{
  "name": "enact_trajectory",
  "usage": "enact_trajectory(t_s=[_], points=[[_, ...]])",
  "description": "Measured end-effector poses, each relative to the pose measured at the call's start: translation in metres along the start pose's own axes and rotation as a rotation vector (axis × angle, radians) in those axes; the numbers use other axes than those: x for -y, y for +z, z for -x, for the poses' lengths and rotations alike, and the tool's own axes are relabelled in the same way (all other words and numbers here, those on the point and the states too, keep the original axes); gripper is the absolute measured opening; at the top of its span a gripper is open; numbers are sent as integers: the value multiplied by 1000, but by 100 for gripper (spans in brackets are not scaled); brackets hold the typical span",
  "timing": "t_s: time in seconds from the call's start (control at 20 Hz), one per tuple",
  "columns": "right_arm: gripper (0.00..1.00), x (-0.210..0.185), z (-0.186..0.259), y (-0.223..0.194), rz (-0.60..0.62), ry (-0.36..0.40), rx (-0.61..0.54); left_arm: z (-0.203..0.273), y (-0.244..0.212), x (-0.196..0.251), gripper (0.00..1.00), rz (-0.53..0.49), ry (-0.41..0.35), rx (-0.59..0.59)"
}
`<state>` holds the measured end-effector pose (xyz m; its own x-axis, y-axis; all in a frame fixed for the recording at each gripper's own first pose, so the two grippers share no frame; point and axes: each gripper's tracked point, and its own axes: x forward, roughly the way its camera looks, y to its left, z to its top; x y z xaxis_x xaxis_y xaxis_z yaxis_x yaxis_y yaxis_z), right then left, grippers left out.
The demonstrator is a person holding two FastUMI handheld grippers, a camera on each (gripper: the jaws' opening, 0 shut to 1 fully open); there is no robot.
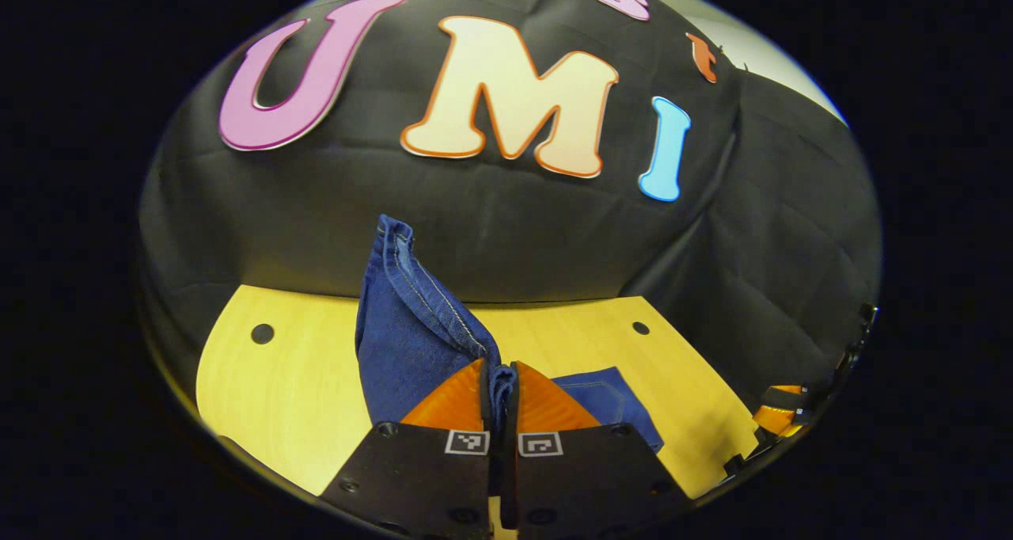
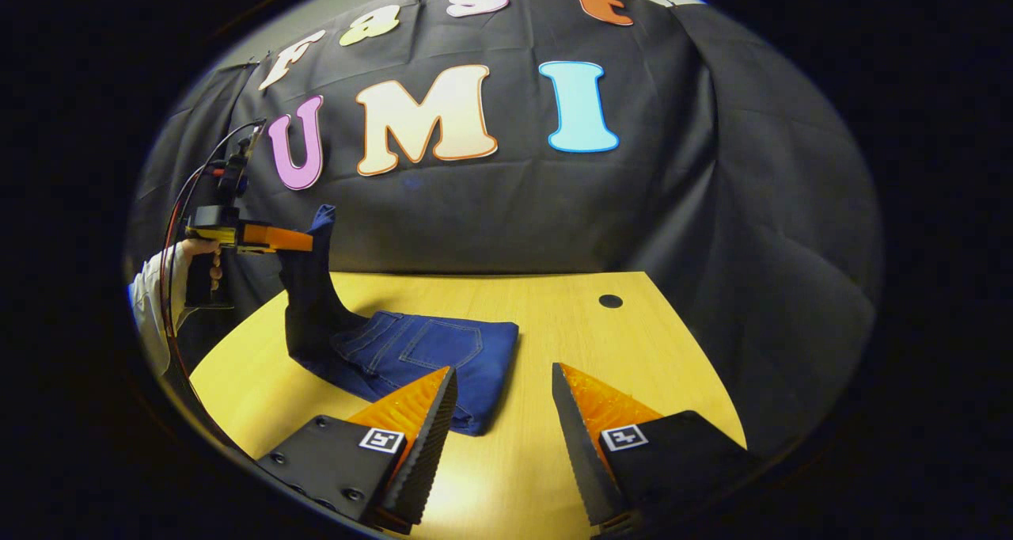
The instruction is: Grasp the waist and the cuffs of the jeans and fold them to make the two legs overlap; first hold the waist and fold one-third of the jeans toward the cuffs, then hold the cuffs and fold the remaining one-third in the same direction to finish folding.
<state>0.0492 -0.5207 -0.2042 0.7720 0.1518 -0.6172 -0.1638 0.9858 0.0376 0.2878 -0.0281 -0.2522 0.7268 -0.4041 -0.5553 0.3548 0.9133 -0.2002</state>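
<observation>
Because my left tongs (image 1: 500, 397) are clamped together on a fold of denim, the cloth bunches between the fingers nearest the lens and a hemmed edge of the jeans (image 1: 411, 326) stands up above them like a sail. I judge this edge to be the cuff end, held high so the last third can be carried over the stack; the stitched hem fits that, but I cannot confirm it.

In the right gripper view, my right tongs (image 2: 502, 397) stand apart and empty, hovering just over the near edge of the table (image 2: 633, 350), their left finger overlapping the near corner of the folded denim. I read that as a standby pose: free to pin or smooth the stack if it shifts.

Beyond them the folded part of the jeans (image 2: 427, 350) lies flat on the left half of the table, back pocket up. Its left end rises steeply to the left tongs (image 2: 305, 241), seen farther off at the far left, held by a hand (image 2: 202, 249) in a light sleeve.

Judgement: final fold under way, not yet laid. Risk: dragging the flat layers leftward while lifting.
</observation>
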Motion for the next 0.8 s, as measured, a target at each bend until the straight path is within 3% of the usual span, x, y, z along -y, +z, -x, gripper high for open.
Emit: enact_trajectory(t_s=[0.15,0.2,0.4,0.75,0.8], points=[[75,18,10,-6,2,-13,-6,-21,-3,49,0,-32,-66,-9],[78,23,12,-7,3,-18,-8,-29,-8,61,0,-45,-81,-21],[75,46,22,-11,0,-42,-13,-59,-36,105,0,-82,-113,-85],[75,65,35,-24,-4,-48,-28,-99,-113,133,0,-126,-52,-195],[75,62,36,-23,-4,-36,-25,-100,-120,140,8,-119,-59,-197]])
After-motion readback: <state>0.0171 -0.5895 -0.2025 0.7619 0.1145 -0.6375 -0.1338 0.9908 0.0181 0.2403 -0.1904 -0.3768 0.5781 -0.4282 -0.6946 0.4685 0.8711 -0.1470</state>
